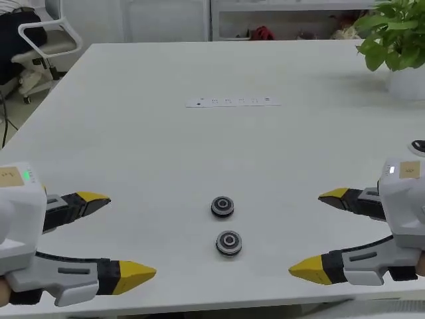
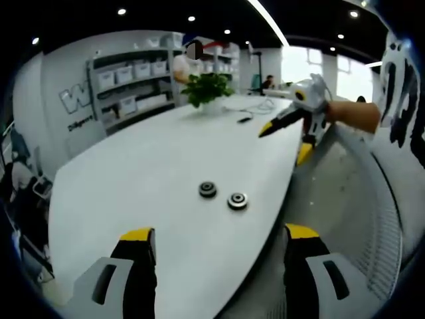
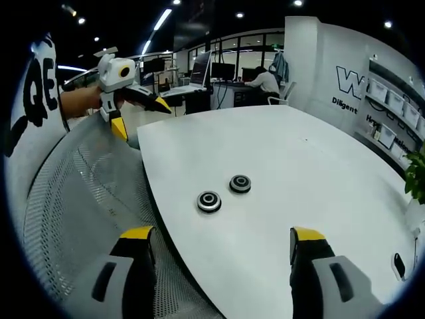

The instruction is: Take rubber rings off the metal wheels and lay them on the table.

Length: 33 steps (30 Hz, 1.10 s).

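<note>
The white table spreads wide in front of both tools. The left gripper and the right gripper hover over its near edge, each with jaws wide apart, holding nothing. Between them, well apart from both, lie two metal wheels close together: the far wheel and the near wheel, with dark rubber rings on them.

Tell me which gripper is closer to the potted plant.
Right. The right gripper is at the near right, on the same side as the potted plant at the far right; the left gripper is at the near left, farther off.
</note>
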Each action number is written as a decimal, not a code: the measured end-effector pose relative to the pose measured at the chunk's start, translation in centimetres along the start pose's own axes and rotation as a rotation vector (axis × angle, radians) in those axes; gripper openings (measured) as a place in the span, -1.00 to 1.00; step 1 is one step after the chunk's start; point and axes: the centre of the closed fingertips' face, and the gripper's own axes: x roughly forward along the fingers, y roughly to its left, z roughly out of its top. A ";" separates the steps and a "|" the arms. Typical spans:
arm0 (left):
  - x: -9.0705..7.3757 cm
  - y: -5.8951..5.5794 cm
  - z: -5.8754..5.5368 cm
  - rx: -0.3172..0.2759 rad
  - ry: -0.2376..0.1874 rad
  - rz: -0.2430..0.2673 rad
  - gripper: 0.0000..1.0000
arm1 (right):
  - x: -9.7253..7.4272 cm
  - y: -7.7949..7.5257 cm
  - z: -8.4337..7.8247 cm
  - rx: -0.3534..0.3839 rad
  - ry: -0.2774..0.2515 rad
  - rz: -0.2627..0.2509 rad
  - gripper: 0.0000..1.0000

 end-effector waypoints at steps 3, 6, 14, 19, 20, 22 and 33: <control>0.0 0.0 -0.1 -0.001 0.001 0.000 0.59 | 0.0 0.0 0.0 0.000 -0.001 0.000 0.58; 0.0 -0.1 -0.1 -0.005 0.000 -0.002 0.59 | 0.0 0.0 0.0 0.001 -0.001 0.001 0.58; -0.1 -0.1 0.0 -0.007 -0.007 -0.004 0.58 | 0.0 0.0 0.1 -0.001 -0.006 0.000 0.56; -0.1 -0.3 0.0 -0.006 -0.007 -0.006 0.58 | 0.0 0.0 0.1 -0.003 -0.005 -0.001 0.55; -0.1 -0.3 0.0 -0.005 -0.006 -0.006 0.58 | 0.0 0.0 0.1 -0.002 -0.007 -0.002 0.55; -0.2 -0.3 0.0 -0.004 -0.004 -0.005 0.58 | 0.0 0.1 0.2 0.000 -0.012 0.000 0.54; -0.2 -0.4 -0.1 -0.005 -0.003 -0.008 0.57 | 0.0 0.0 0.0 0.006 -0.012 0.006 0.53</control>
